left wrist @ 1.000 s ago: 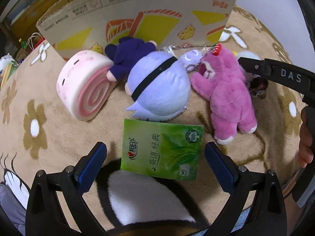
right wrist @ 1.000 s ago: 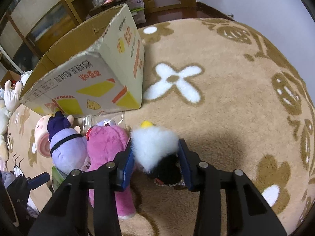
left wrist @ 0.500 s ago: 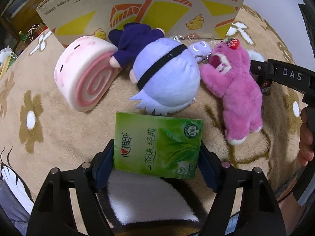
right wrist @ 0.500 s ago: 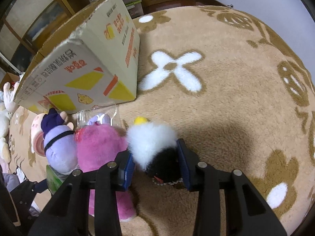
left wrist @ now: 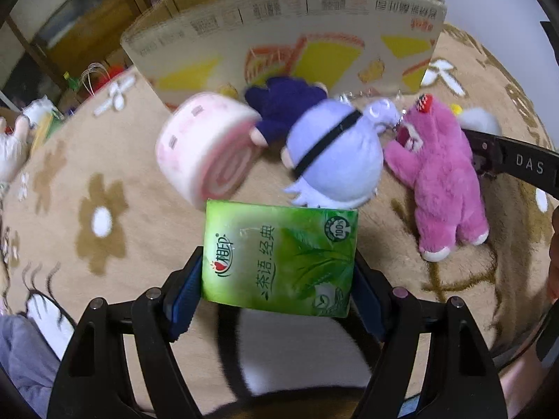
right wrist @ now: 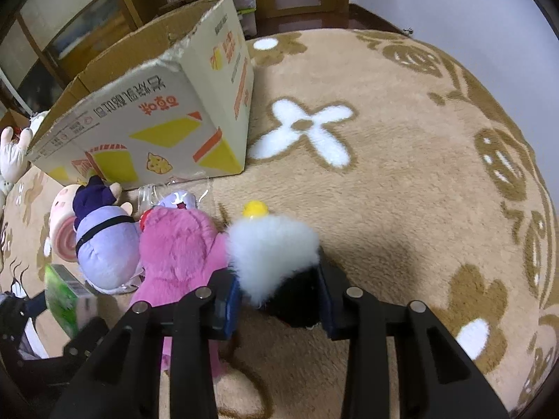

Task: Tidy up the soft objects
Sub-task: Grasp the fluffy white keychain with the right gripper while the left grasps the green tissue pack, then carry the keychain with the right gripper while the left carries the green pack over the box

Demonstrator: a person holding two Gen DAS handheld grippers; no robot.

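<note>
Two grippers, each gripping a soft thing on the rug.
The left gripper (left wrist: 277, 291) clamps the green tissue pack (left wrist: 279, 256), lifted above the rug (right wrist: 401, 188); the right gripper (right wrist: 279, 298) is closing on the black-and-white fluffy toy (right wrist: 276, 255) beside the pink bear (right wrist: 178, 244), near the cardboard box (right wrist: 157, 132).

Glossy plastic tissue pack (left wrist: 279, 256); fluffy pink plush bear (left wrist: 440, 171); matt cardboard box (right wrist: 153, 118); shaggy rug (right wrist: 401, 181).

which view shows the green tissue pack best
The left wrist view: the green tissue pack fills the centre, printed face up, clamped between the left claw pads. The right wrist view catches only a blurred edge of it at far left.
</note>
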